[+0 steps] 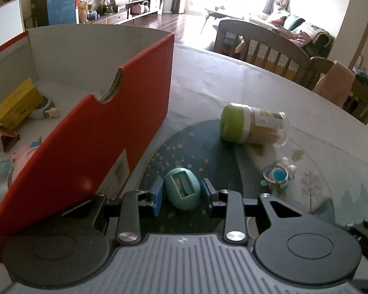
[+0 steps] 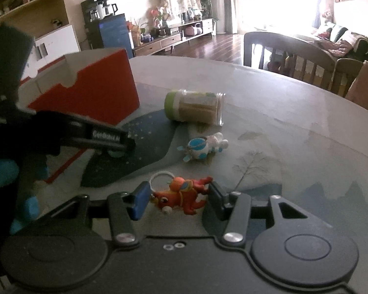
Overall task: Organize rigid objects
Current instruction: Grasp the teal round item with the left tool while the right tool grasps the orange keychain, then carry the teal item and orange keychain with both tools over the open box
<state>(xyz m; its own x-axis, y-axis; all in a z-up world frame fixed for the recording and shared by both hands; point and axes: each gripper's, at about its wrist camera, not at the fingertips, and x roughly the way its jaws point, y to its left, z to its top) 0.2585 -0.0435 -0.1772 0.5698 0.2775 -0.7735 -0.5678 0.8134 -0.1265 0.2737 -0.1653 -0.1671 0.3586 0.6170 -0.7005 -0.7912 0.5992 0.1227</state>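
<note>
Daylight pours in from the window (image 2: 277, 2) at the far end of the room, blown out to pure white in both views, w/ glare spilling onto the floor (image 1: 184, 27). Foreground much dimmer; desk (image 1: 233, 78) shows a pale sheen. Soft shadows under the jar (image 2: 196, 106). Strong fisheye bending: desk edge & box (image 1: 90, 142) walls curve, corners go dark. Right view: other gripper (image 2: 105, 138) close at left is blurred & nearly black. Overall slightly soft, colours washed.
</note>
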